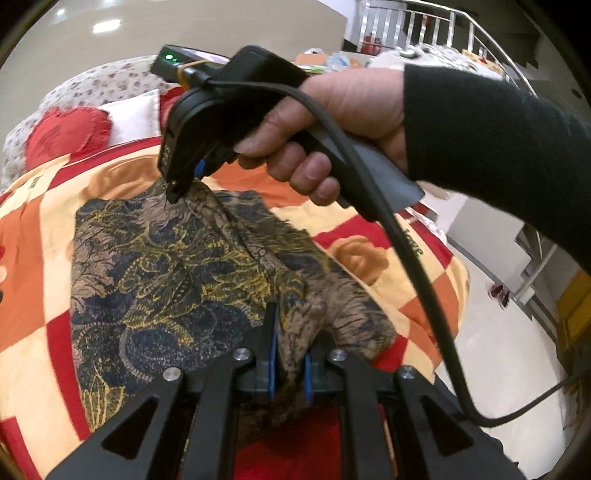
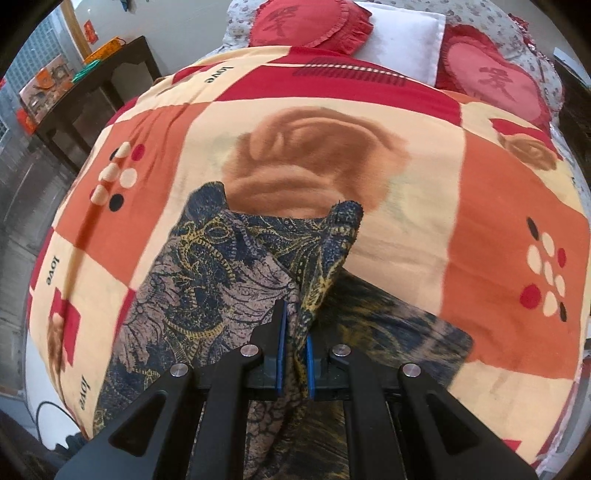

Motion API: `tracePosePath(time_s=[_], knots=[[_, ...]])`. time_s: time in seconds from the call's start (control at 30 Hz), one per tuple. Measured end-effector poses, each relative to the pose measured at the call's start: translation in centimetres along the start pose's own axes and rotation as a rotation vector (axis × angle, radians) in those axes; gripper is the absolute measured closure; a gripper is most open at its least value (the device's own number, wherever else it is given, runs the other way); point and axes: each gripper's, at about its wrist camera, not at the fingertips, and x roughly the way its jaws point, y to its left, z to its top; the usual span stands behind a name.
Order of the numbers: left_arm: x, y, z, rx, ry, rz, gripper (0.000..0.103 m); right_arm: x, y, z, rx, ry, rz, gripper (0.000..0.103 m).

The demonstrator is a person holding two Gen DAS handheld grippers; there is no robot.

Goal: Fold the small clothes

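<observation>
The patterned garment (image 1: 166, 266), dark blue and tan with yellow tracery, is pinched by both claws above a bed. The left claw (image 1: 290, 347) has its blue pads closed on a bunched fold of the cloth at the near edge, the fabric rising between the jaws. The right claw (image 1: 175, 192), seen across the cloth in the left wrist view, bites a far corner with its tips nearly together and lifts it into a small peak; a hand (image 1: 332, 122) in a dark sleeve (image 1: 498, 147) holds its grip, and a black cable (image 1: 406, 251) loops down from it toward the bed's right edge. In the right wrist view the same claw (image 2: 293, 343) is shut on a gathered ridge of cloth, with two corners of the garment (image 2: 236, 266) standing up beyond the tips and the rest falling away to the left and beneath.

The garment lies between the two claws, partly spread flat on the quilt (image 2: 498, 221), which is checked in orange, red and cream with rose prints. Bare quilt lies all round the cloth, widest toward the head of the bed, where red heart cushions (image 2: 491, 77) and a white pillow (image 2: 399, 33) sit well apart from it. The bed's right edge drops to a pale floor (image 1: 498, 350); on the other side a dark side table (image 2: 110, 70) stands near the bed.
</observation>
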Motion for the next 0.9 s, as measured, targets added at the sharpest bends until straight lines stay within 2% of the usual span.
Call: tracePosePath(time_s=[0.2,0.5,0.7,0.9], knots=[[1.5,-1.9,0.1,0.045,0.031,-0.042,0.093,-0.8,-2.6,-1.6,0.010,0.013,-0.021,0.092],[0.7,-4.1,0.5,0.088,0.023,-0.117,0.093,-1.9,-5.6,-3.8,0.057,0.011,-0.024,0.092],[0.9,-4.9,0.5,0.107,0.033,-0.140,0.093,-2.4,-7.2,-5.1,0.082,0.009,-0.024,0.092],[2.2,-5.6,0.2,0.126,0.058,-0.130,0.093,-1.3,-8.1,-5.9,0.108,0.008,-0.024,0.092]])
